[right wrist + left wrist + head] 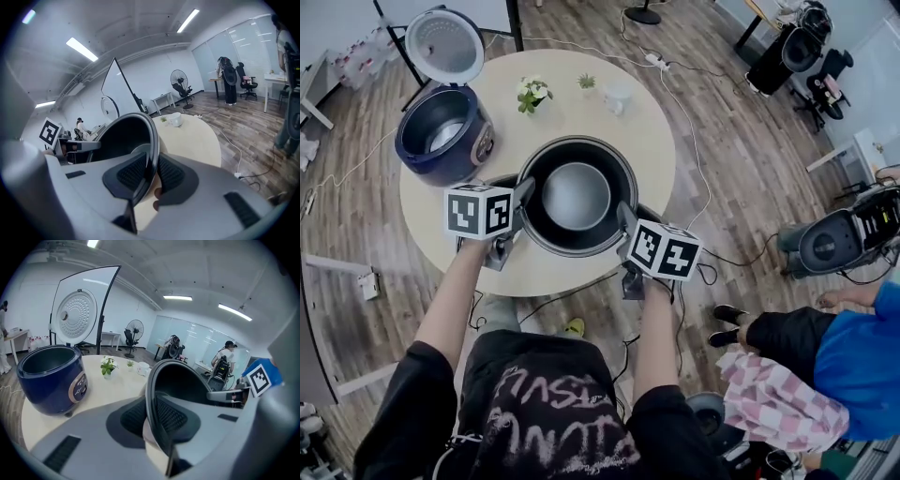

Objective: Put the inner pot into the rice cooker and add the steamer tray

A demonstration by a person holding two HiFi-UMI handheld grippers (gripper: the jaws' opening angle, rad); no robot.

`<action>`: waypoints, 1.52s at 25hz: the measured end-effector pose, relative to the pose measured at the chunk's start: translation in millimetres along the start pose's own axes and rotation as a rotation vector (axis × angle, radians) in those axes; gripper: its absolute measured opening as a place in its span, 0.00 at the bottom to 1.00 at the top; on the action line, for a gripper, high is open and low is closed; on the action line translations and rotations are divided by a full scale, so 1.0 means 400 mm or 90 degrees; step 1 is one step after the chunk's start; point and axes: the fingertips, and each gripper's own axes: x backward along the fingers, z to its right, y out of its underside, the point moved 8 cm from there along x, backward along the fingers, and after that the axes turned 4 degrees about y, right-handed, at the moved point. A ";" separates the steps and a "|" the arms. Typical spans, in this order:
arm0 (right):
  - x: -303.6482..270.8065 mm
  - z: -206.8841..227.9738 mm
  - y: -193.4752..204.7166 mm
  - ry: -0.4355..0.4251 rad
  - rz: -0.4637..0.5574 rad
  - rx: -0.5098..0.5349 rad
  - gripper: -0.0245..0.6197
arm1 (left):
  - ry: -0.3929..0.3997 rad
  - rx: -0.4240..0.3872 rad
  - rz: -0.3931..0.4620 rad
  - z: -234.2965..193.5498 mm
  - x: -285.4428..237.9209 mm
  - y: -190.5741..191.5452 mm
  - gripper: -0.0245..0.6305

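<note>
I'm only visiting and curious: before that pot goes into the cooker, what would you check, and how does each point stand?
1. Left gripper shut on pot rim: ok.
2. Right gripper shut on the opposite rim: ok.
3. Cooker lid up: ok.
4. Cooker cavity empty: ok.
5. Nothing between pot and cooker: ok.
6. Pot held level: cannot tell.

Lower centre, a black T-shirt (548, 412) with pale scrawled lettering, short sleeves. The left claw (522, 199) and right claw (625, 223) are grey, dark ribbed pads (171, 416) inside, each topped by a white cube (478, 211) bearing black square markers.
</note>
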 end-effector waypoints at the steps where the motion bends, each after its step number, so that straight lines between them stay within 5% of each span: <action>1: 0.000 -0.011 -0.003 0.000 0.003 -0.001 0.16 | 0.004 -0.004 0.004 -0.005 0.007 -0.007 0.15; 20: -0.033 -0.394 -0.081 0.112 0.115 0.026 0.16 | 0.124 -0.034 0.087 -0.298 0.176 -0.151 0.15; 38: -0.109 -0.858 -0.134 0.158 0.178 0.053 0.16 | 0.192 -0.057 0.135 -0.639 0.436 -0.292 0.15</action>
